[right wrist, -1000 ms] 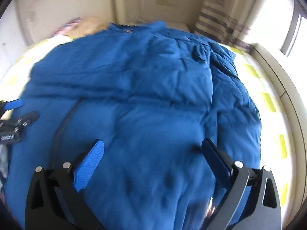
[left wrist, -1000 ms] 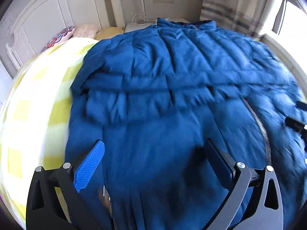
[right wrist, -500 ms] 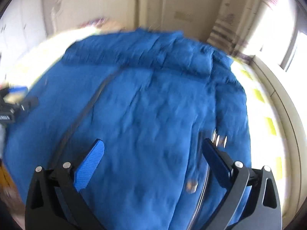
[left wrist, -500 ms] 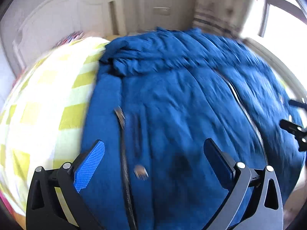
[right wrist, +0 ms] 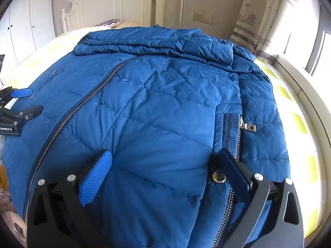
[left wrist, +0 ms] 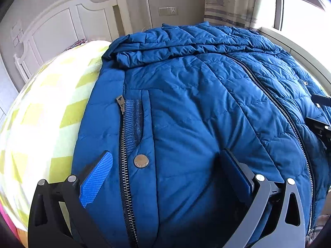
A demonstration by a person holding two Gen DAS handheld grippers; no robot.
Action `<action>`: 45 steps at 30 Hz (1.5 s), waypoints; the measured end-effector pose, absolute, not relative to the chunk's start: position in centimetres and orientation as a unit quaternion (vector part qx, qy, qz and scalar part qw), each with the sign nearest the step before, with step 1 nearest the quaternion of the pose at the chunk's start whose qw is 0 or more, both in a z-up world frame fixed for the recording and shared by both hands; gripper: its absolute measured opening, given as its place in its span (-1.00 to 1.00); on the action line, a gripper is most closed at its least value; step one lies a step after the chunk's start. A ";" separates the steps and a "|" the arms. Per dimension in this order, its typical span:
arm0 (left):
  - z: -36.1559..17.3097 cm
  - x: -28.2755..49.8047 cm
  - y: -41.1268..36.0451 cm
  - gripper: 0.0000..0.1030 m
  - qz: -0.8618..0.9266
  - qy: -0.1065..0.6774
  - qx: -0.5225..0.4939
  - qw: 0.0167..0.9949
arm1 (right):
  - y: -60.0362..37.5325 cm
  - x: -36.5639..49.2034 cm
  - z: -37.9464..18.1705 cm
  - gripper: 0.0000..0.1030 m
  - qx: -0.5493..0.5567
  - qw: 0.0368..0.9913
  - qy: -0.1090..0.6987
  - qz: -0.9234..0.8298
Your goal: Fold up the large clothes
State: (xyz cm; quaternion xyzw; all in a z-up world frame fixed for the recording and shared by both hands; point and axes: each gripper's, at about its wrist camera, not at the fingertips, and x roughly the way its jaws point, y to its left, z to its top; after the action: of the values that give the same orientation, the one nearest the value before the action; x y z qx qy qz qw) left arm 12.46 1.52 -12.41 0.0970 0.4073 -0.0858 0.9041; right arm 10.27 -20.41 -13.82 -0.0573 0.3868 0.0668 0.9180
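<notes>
Over the last second your two grippers pulled back toward the hem of the blue jacket (left wrist: 206, 103), so the views now take in its lower front instead of its quilted upper body. Your left gripper (left wrist: 167, 175) has come over the left pocket, whose zip pull (left wrist: 120, 101) and snap button (left wrist: 141, 161) first showed half a second ago as blurs. Your right gripper (right wrist: 165, 171) now frames the right pocket, its snap (right wrist: 219, 176) beside the right finger. The motion blur has gone and both views are sharp.
</notes>
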 end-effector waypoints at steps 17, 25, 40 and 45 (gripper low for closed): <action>-13.0 6.7 -0.3 0.91 -0.128 0.371 0.118 0.912 | -18.6 4.0 -14.4 0.96 -0.044 0.930 0.354 0.086; -13.4 5.1 4.2 0.91 -0.134 0.392 0.072 0.907 | -20.3 1.7 -12.6 0.95 -0.036 0.934 0.348 0.080; -13.4 2.7 11.7 0.91 -0.106 0.362 -0.017 0.926 | -32.1 -6.3 -15.9 0.92 0.139 0.929 0.339 0.058; -13.6 2.3 9.8 0.57 -0.140 0.361 0.003 0.922 | -32.8 -5.8 -19.3 0.78 0.195 0.910 0.348 0.114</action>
State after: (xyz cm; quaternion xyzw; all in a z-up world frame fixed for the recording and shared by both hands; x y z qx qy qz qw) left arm 2.31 9.79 -13.62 0.0031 0.3614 -0.1397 0.9219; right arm -5.83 -32.76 -19.26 0.1952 0.3479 0.1140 0.9099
